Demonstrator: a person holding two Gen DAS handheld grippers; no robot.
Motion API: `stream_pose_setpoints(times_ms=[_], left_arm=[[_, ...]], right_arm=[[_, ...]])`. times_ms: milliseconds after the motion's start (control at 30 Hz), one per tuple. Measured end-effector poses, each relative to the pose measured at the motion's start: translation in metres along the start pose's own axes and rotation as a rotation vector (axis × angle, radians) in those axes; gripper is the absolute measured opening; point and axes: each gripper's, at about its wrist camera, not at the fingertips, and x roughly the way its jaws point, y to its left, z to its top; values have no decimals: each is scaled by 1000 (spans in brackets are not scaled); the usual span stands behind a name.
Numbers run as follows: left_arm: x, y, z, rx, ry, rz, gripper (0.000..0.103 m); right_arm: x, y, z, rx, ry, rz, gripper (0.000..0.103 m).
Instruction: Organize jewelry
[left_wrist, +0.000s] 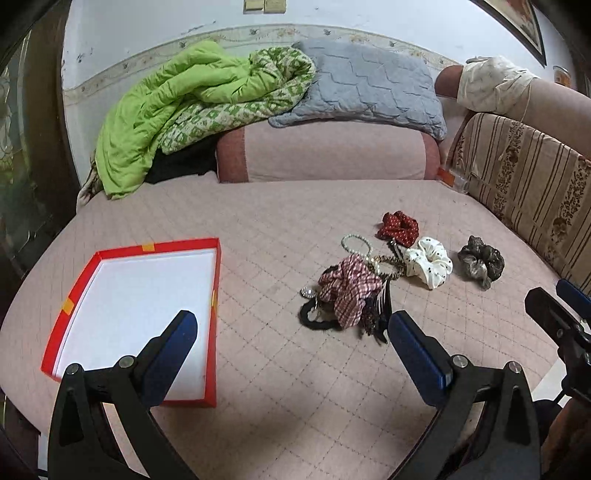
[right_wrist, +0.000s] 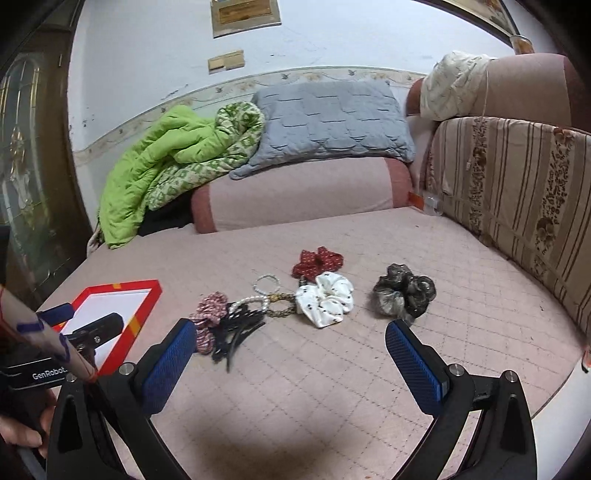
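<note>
Jewelry heaped on quilted pink mattress: checked red-white scrunchie, pearl bracelet, black hair clips, white dotted scrunchie, red dotted scrunchie, grey-brown scrunchie. Left of heap, well apart: shallow red cardboard box with white floor, nothing inside. Left gripper spread wide, empty, above box's near corner. Right gripper likewise spread, empty, near heap.
</note>
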Motion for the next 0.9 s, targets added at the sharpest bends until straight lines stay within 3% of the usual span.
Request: stream_pose_setpoints(times_ms=[900], left_arm=[[-57,-8,2,21,-43,53,103]], right_arm=[[-10,8,-6,49,-19,70,103]])
